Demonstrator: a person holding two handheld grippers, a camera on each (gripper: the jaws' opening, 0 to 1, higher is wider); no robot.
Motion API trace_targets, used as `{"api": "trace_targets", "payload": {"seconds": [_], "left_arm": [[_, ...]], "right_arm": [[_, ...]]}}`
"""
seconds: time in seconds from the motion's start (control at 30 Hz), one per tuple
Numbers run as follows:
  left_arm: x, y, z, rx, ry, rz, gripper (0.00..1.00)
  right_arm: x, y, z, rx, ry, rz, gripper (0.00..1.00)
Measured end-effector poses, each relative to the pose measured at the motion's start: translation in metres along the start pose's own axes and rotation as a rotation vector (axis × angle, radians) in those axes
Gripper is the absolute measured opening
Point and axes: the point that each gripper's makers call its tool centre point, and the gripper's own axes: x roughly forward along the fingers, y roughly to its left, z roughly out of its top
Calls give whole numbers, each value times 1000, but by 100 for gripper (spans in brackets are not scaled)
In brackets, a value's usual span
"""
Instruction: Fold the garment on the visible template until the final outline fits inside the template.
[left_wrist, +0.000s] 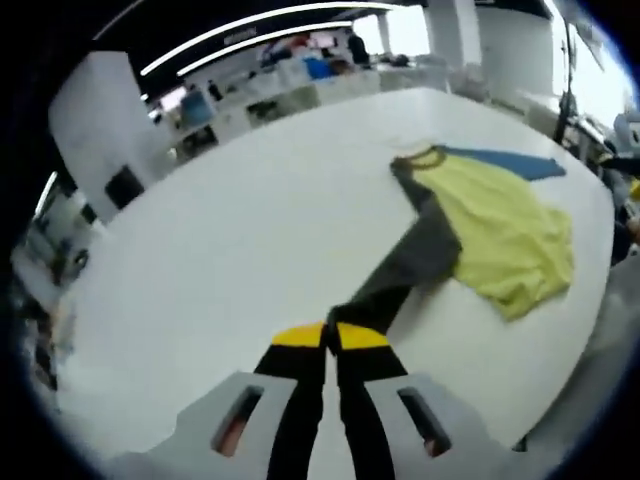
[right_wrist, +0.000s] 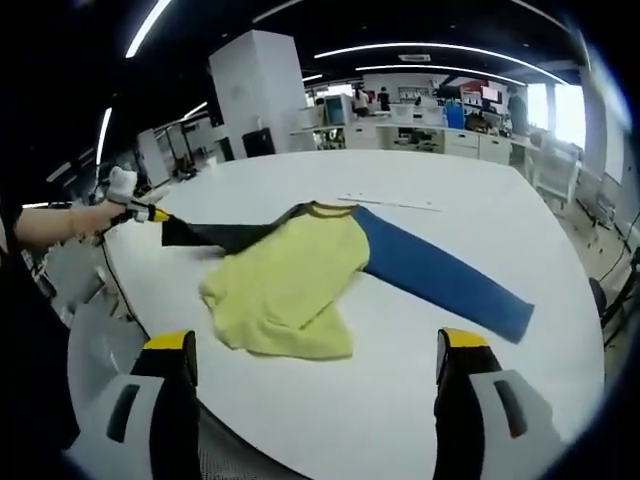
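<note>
Garment: long-sleeved shirt (right_wrist: 290, 280) with a yellow body, one dark grey sleeve (left_wrist: 415, 262) and one blue sleeve (right_wrist: 440, 275), lying on the white bench (right_wrist: 400, 400); body rumpled, lower hem partly doubled over.
Left gripper (left_wrist: 330, 335): fingers (left_wrist: 298, 335) closed together, pinching the cuff end of the grey sleeve, which runs taut from the tips back to the shoulder (in the right gripper view the same tool (right_wrist: 150, 213) is seen at the sleeve's end, held in a person's hand (right_wrist: 120, 185)).
Right gripper (right_wrist: 315, 350): fingers (right_wrist: 170, 345) spread wide, holding nothing, above the bench edge near the shirt's hem.
Template: a thin pale line (right_wrist: 390, 203) lies on the bench beyond the collar; cannot tell whether it belongs to the outline.
Handling: light, limp knit cloth, no stiffness; it will sag and drag wrinkles when pulled, and likely slides easily on the smooth bench.
Where to hold: judged best at cuffs, hem corners and shoulder seams, pinching a single layer; the blue cuff is the free end for the open gripper.
Stage: early, sleeves spread wide, no clean fold made.
</note>
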Motion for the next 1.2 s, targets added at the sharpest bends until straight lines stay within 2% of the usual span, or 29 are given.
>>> {"api": "trace_targets", "payload": {"seconds": [0.17, 0.47, 0.63, 0.83, 0.97, 1.03, 1.07, 1.1, 1.2], "left_arm": [[9, 26, -8, -164, -10, 25, 0], [17, 59, -22, -264, 0, 63, 0], [15, 72, -27, -281, 3, 95, 0], [12, 79, -19, -240, -21, 131, 0], [21, 81, -11, -175, -52, 117, 0], [23, 79, -7, -109, -63, 106, 0], [24, 79, -5, -42, -61, 111, 0], [25, 79, -4, -18, -58, 112, 0], [29, 80, 0, 137, -64, 116, 0]], "right_arm": [[3, 1, -2, 0, 14, 0, 99], [9, 6, -5, -5, 34, 1, 99], [10, 6, -5, -2, 35, -4, 99], [13, 9, -5, -1, 41, -12, 99], [15, 10, -5, -1, 44, -15, 99], [17, 11, -5, -1, 46, -16, 99], [18, 12, -4, -1, 48, -17, 99], [19, 12, -4, -2, 50, -17, 99], [21, 13, -3, -4, 54, -18, 99]]}}
